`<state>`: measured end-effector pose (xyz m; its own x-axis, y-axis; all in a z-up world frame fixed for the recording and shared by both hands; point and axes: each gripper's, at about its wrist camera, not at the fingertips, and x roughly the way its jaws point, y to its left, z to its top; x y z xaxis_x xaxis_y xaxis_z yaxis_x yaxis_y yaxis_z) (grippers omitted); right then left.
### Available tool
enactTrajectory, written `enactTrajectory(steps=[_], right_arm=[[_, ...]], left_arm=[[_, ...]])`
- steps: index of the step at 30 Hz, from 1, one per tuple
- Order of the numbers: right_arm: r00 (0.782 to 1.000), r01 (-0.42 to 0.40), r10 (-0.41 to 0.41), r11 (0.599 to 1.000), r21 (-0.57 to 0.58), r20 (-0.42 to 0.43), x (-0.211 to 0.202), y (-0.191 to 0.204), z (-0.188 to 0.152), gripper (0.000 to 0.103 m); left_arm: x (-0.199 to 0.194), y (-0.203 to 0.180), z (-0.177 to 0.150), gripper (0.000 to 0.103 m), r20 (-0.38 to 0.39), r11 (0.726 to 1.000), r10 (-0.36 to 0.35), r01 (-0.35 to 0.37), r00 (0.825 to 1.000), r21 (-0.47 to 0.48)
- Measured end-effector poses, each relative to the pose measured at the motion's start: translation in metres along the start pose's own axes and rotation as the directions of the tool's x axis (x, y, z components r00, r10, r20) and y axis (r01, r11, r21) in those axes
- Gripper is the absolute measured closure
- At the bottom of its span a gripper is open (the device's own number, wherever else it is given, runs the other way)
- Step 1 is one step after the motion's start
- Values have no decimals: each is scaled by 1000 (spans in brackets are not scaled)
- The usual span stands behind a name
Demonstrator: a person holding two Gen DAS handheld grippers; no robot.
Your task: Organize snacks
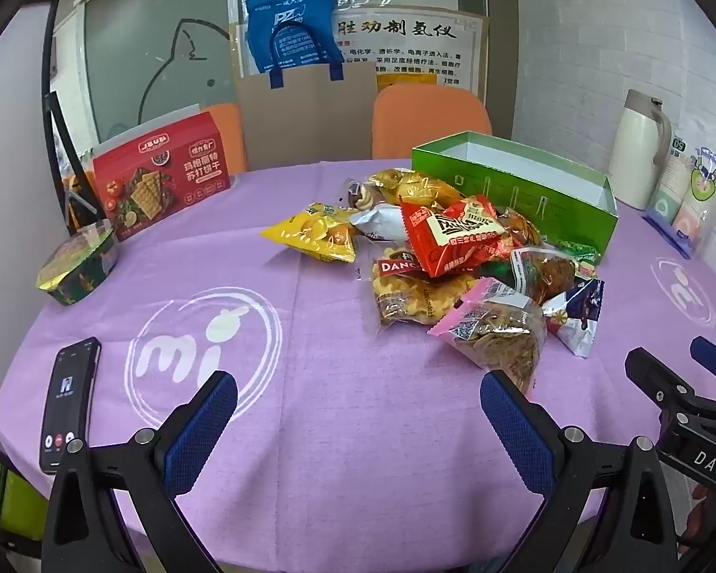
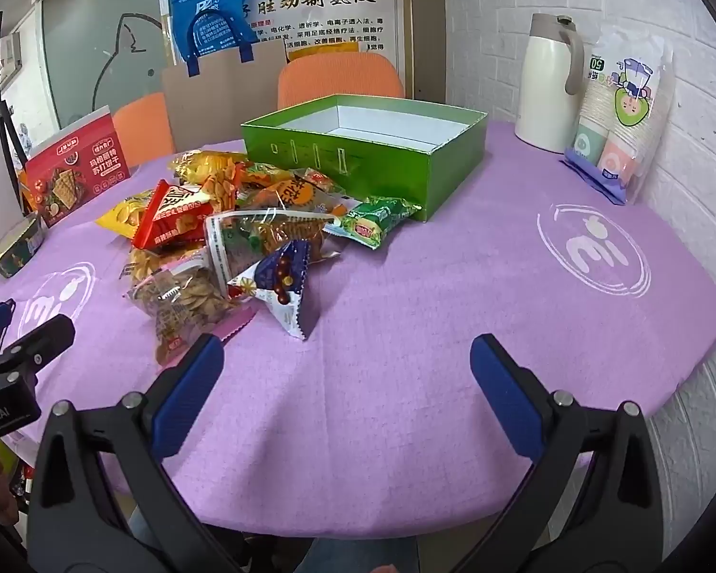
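Note:
A heap of several snack packets (image 1: 434,258) (image 2: 234,234) lies mid-table on the purple cloth, among them a red packet (image 1: 448,234), a yellow one (image 1: 315,234) and a blue-and-white one (image 2: 281,286). Behind the heap stands an open green box (image 1: 515,181) (image 2: 372,148) with a white, empty-looking inside. My left gripper (image 1: 358,401) hovers open near the table's front edge, short of the heap. My right gripper (image 2: 346,363) is also open, over bare cloth to the right of the packets. Neither holds anything.
A red cracker box (image 1: 162,172) and a foil-lidded bowl (image 1: 78,262) sit at the left. A phone (image 1: 69,401) lies near the front left edge. A cream thermos (image 2: 549,81) and a bag of paper cups (image 2: 620,119) stand at the right by the wall. Orange chairs (image 1: 429,119) are behind.

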<state>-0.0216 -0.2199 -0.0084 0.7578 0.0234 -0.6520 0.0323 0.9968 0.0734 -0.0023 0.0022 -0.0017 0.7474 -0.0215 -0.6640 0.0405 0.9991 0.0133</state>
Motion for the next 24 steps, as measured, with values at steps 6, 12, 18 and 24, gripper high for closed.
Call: enactTrajectory(steps=[6, 12, 18, 24], right_arm=[[1000, -3, 3, 1000, 1, -14, 5, -3, 1, 0], [1000, -3, 3, 1000, -6, -7, 5, 0, -2, 0], [1000, 1, -1, 1000, -7, -13, 8, -1, -3, 0], [1000, -3, 3, 1000, 0, -17, 11, -3, -3, 0]], left_arm=[[3, 1, -1, 0, -6, 1000, 2, -2, 1000, 4], [4, -2, 1, 0, -20, 1000, 13, -13, 1000, 3], [8, -2, 0, 0, -32, 1000, 12, -12, 999, 2], [13, -3, 0, 0, -43, 1000, 8, -7, 999, 3]])
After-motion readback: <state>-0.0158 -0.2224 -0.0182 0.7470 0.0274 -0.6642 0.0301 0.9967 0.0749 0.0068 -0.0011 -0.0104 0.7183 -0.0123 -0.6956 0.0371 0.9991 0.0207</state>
